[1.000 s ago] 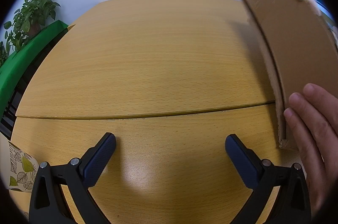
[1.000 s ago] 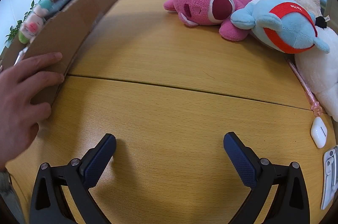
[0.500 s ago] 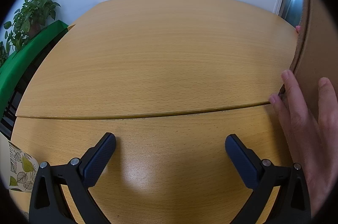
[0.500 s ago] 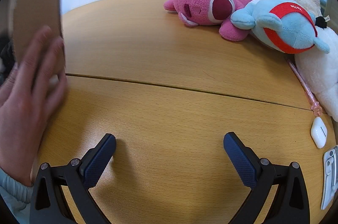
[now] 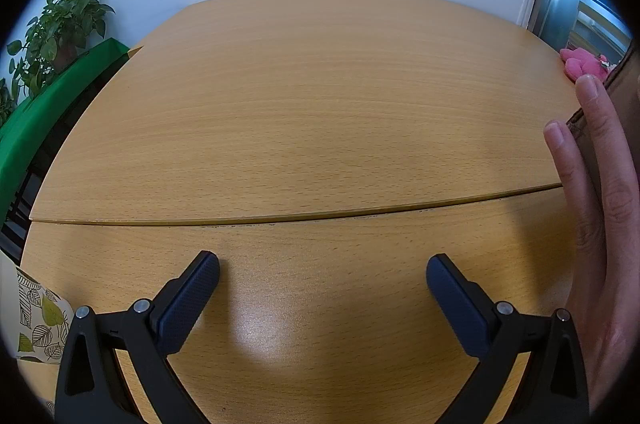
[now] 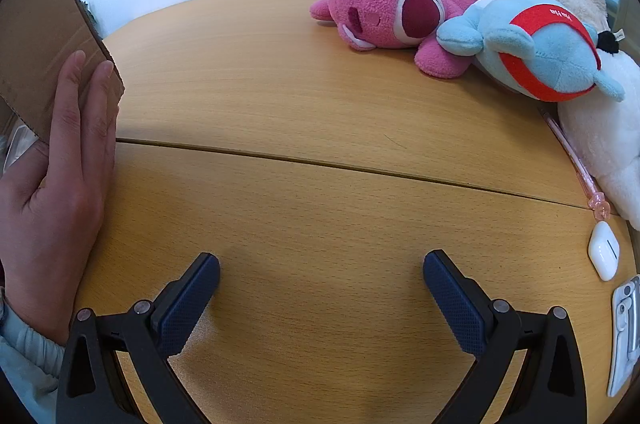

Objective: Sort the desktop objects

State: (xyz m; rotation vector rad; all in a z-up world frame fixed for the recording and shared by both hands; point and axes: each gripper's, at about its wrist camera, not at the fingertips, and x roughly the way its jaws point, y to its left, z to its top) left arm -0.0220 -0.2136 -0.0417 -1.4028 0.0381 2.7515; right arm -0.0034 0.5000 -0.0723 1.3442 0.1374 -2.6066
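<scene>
Two grippers, left (image 5: 323,280) and right (image 6: 321,278), fingers spread wide and holding nothing, over a wooden surface (image 6: 304,104).
Bare hand (image 6: 60,160) presses flat against a cardboard box (image 6: 36,36) at left; pink plush (image 6: 384,10), blue plush (image 6: 540,46) and white earbud case (image 6: 604,250) lie along the right edge.

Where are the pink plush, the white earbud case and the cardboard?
pink plush (image 6: 384,4), right wrist view, on its face.
earbud case (image 6: 604,251), right wrist view, on its white shell.
cardboard (image 6: 44,36), right wrist view, on its flat brown side.
</scene>
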